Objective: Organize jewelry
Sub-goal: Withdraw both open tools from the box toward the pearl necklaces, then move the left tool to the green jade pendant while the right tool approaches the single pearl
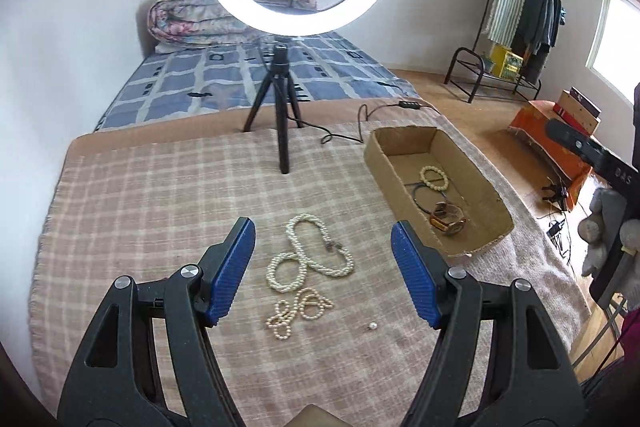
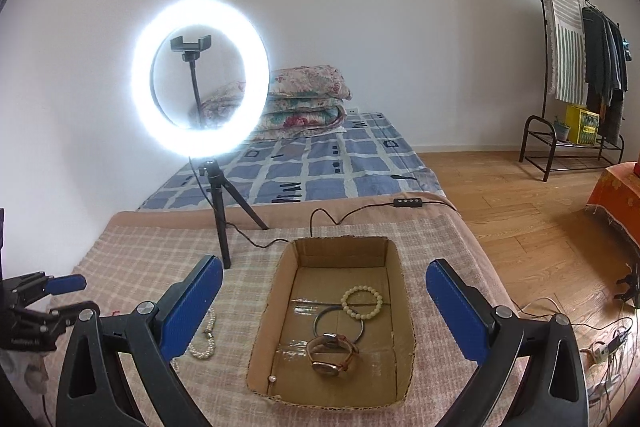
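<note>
A long white pearl necklace (image 1: 316,251) lies coiled on the checked cloth, with a smaller cream strand (image 1: 298,311) and a single loose pearl (image 1: 373,325) nearer to me. My left gripper (image 1: 323,227) hangs open above them, holding nothing. To the right, an open cardboard box (image 1: 384,163) holds a bead bracelet (image 1: 434,178), a dark bangle (image 1: 422,195) and a watch (image 1: 448,221). My right gripper (image 2: 324,265) stands open and empty over that box (image 2: 276,303). In the right wrist view the box contains the bracelet (image 2: 362,303), bangle (image 2: 338,325), watch (image 2: 332,355) and a tiny pearl (image 2: 273,379).
A lit ring light on a black tripod (image 1: 284,115) stands at the table's far edge, and its cable (image 1: 360,123) trails toward the box. A bed lies beyond, and a clothes rack (image 2: 580,67) stands at the right wall. A gloved hand (image 1: 608,227) holds the other tool at the right.
</note>
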A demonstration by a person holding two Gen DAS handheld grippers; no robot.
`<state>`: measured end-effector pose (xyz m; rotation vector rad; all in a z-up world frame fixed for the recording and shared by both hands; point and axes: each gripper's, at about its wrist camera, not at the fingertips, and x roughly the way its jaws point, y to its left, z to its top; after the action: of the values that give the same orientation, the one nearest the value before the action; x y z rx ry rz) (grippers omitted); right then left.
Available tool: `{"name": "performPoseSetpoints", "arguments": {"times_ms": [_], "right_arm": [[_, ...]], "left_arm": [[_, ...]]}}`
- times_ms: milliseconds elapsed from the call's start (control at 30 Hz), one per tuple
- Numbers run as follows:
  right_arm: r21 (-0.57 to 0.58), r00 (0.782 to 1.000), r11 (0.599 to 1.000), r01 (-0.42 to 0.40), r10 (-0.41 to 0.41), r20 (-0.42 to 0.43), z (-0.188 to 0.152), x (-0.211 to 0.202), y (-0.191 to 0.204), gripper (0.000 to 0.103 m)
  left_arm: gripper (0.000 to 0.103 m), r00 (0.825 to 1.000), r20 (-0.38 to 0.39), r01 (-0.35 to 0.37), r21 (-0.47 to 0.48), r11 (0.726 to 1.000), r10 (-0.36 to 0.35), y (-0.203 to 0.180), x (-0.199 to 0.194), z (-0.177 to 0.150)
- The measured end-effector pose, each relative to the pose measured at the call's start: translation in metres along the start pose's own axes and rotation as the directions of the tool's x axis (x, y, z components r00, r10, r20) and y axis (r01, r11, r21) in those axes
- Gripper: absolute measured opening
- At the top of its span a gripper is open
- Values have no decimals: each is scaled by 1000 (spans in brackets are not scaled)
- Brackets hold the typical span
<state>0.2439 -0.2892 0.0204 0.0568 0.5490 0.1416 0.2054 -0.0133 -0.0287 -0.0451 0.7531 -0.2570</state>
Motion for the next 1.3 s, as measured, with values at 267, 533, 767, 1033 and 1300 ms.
{"name": "performPoseSetpoints", "arguments": {"times_ms": [267,533,767,1033,1300], "right_arm": [[-51,995,994,-95,93,-43,-19,-3,41,103],[-182,976,964,-192,169,-136,-49,7,89,97],[-216,944,938,-270,214,-250,-79,27,115,87],[-214,878,911,-353,244,-411,-126,50,127,73],[-209,811,883,-420,262,-523,-155,67,132,53]], "left_arm": [[73,998,-10,-66,-102,993,65,65,-7,-7],[73,993,-46,-111,-176,978,104,112,-3,-19],[73,989,-91,-137,-252,958,117,147,4,-29],[73,983,-172,-117,-339,934,60,170,26,-47],[67,957,-288,-93,-362,927,-17,166,67,-70]]}}
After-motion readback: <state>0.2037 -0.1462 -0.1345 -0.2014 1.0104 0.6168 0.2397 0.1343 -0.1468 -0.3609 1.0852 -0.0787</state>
